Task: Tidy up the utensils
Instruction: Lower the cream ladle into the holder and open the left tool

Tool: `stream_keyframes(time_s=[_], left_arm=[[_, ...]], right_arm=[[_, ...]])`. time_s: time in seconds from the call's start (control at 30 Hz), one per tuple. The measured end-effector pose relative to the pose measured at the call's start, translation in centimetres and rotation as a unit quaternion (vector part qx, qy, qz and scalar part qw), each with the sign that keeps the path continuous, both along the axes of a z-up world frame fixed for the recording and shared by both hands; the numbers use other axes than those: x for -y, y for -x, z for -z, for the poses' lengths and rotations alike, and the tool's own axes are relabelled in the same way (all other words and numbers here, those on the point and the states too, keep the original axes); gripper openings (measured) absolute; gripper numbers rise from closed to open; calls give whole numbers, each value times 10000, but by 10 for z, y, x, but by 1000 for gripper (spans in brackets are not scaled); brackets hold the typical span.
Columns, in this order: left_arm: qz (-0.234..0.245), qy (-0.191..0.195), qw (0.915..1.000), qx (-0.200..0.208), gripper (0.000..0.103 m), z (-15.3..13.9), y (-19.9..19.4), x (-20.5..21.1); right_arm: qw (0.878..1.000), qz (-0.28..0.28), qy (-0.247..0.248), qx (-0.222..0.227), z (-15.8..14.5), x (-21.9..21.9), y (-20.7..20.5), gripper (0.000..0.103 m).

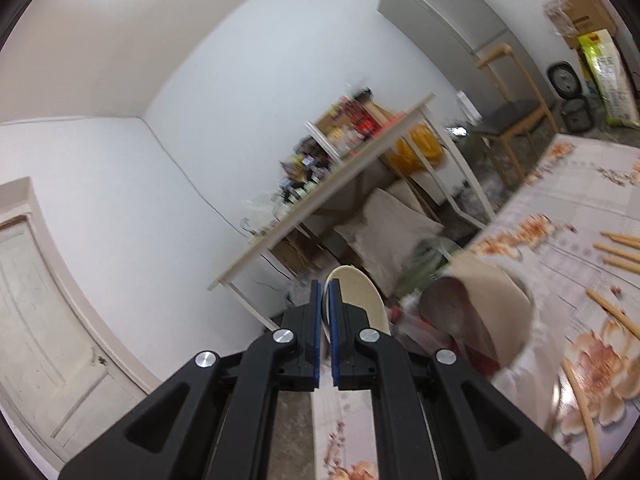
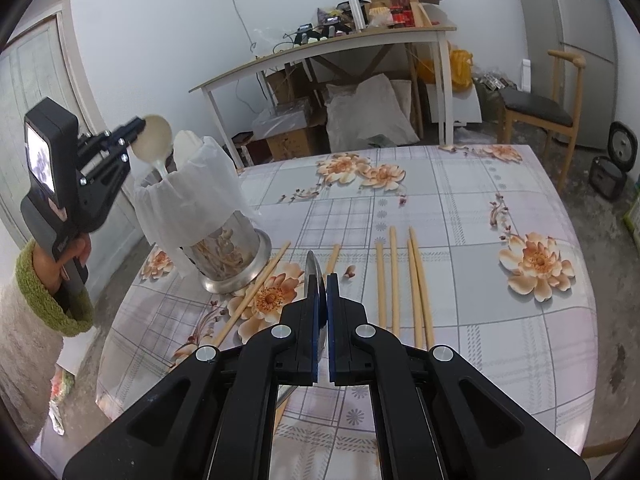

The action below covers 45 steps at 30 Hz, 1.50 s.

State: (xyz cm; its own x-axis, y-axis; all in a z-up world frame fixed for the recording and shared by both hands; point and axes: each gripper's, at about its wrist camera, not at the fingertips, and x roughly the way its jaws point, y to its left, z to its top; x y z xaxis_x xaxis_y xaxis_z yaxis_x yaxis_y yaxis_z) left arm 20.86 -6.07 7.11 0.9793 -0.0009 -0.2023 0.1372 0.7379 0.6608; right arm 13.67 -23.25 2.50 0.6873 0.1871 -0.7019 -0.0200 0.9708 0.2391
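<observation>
My left gripper (image 2: 138, 130) has its jaws pinched tight on the bowl of a cream spoon (image 2: 154, 142), which hangs handle-down over the mouth of the metal holder (image 2: 228, 248) at the left edge of the tabletop (image 2: 460, 216). The handle tip looks to be at, or just inside, the white paper liner (image 2: 188, 196) that wraps the holder's top; I cannot tell whether it touches.

My worry is that liner. It stands loose and crumpled above the rim, so if I lower the spoon at this angle the handle may catch the paper, fold it inward, or nudge the holder, which sits close to the tabletop's edge. Opening too soon could let the spoon fall outside.

My right gripper (image 2: 323, 280) is clamped shut on a thin metal utensil (image 2: 314, 276), held edge-on above the tabletop; I judge it a spoon or a blade but cannot say. Under it lie loose chopsticks (image 2: 404, 280), so a careless dip would scatter them or roll one away.
</observation>
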Motion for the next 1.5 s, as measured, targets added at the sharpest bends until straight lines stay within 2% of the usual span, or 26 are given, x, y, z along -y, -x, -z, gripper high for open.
stream_keyframes(time_s=[0.13,0.23,0.27,0.37,0.53,0.57,0.67,0.77,0.93,1.1,1.27,1.5], left_arm=[[90,223,9976,-645,7,2,-2,-2],[114,764,9901,-1174,14,-5,-7,-11],[76,974,9863,-1328,19,-7,-10,-15],[120,1668,9703,-1745,26,-13,-15,-33],[221,2292,9510,-2063,30,-19,-16,-51],[322,2481,9445,-2127,32,-21,-13,-56],[518,2943,9277,-2239,36,-27,-8,-67],[594,3229,9180,-2224,37,-33,1,-76],[638,3563,9066,-2170,41,-35,23,-90],[649,3896,8934,-2141,45,-27,50,-103],[611,3980,8891,-2174,46,-13,70,-111],[576,3990,8885,-2194,46,-4,73,-124]], right_arm=[[10000,-21,-13,21,-2,-2,2,2],[10000,-17,-43,54,-6,-1,5,3],[10000,-10,-61,58,-7,-1,6,3],[9999,-6,-83,79,-10,0,8,3],[9998,4,-80,155,-18,-2,10,3],[9998,-5,-95,186,-21,-2,10,3],[9995,-20,-61,298,-29,-3,11,3],[9987,-50,-108,495,-45,-4,6,3],[9947,-115,-94,1013,-83,-8,-14,2],[9858,-325,-11,1650,-128,-24,-44,2],[9757,-611,91,2104,-159,-52,-80,2],[9621,-962,478,2506,-161,-92,-124,2]])
